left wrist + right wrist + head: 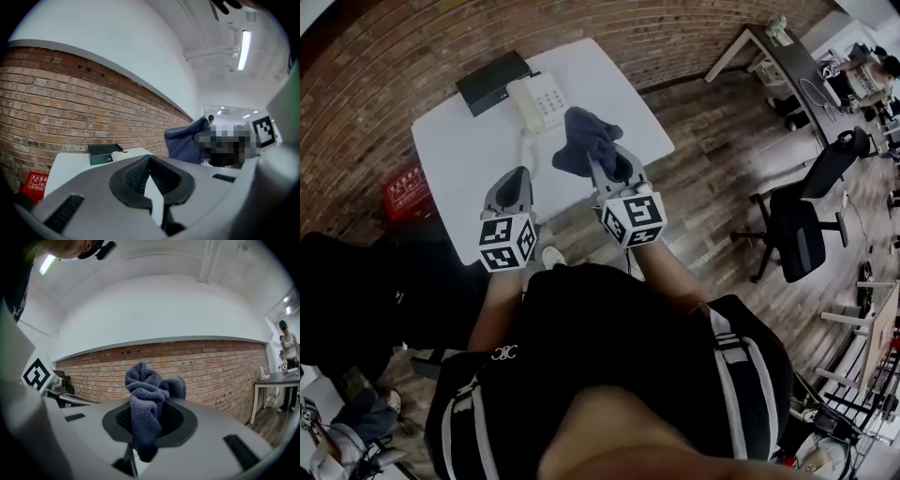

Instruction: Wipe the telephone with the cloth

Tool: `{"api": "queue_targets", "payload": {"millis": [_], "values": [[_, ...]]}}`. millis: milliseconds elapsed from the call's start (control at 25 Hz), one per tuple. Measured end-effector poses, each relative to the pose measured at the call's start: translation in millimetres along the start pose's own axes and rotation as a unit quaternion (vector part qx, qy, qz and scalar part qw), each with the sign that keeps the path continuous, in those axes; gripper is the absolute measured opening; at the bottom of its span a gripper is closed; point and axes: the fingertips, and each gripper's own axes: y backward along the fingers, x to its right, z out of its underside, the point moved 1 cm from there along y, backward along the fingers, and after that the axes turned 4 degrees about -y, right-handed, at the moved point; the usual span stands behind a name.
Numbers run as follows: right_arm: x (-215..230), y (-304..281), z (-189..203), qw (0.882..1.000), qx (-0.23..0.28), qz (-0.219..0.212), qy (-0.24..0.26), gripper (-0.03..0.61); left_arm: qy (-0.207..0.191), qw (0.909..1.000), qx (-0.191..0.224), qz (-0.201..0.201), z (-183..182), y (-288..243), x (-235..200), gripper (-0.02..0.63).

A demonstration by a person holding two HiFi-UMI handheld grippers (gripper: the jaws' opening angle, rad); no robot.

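Telephone (539, 101), smooth white plastic, sat upper centre by the far edge of the white table (455, 164), with bare tabletop before it. Left gripper (520, 173) hung at the near edge, jaws together and empty. Right gripper (602, 167) was clamped on the fuzzy, bunched dark cloth (586, 139).

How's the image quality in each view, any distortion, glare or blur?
Head view: heavy fisheye bending, dim, telephone sharp. Left gripper view: ceiling light glares, mosaic patch beside the cloth. Right gripper view: cloth sharp, corners black.

Navy fluffy cloth (146, 399) between grey right gripper (147, 423) jaws; white plastic telephone (539, 101), dark green flat box (492, 82) ahead; red brick wall (211, 366).
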Motion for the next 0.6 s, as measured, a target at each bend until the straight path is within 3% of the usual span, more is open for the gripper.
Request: {"api": "queue_targets", "payload": {"millis": [360, 600], "values": [[-9, -95, 4, 0.999, -0.029, -0.009, 0.022, 0.057, 0.028, 0.9992, -0.010, -0.027, 0, -27, -90, -0.006], [-6, -153, 3, 0.998, -0.030, -0.054, 0.020, 0.057, 0.046, 0.9955, -0.011, -0.082, 1, -21, -122, -0.006]]}}
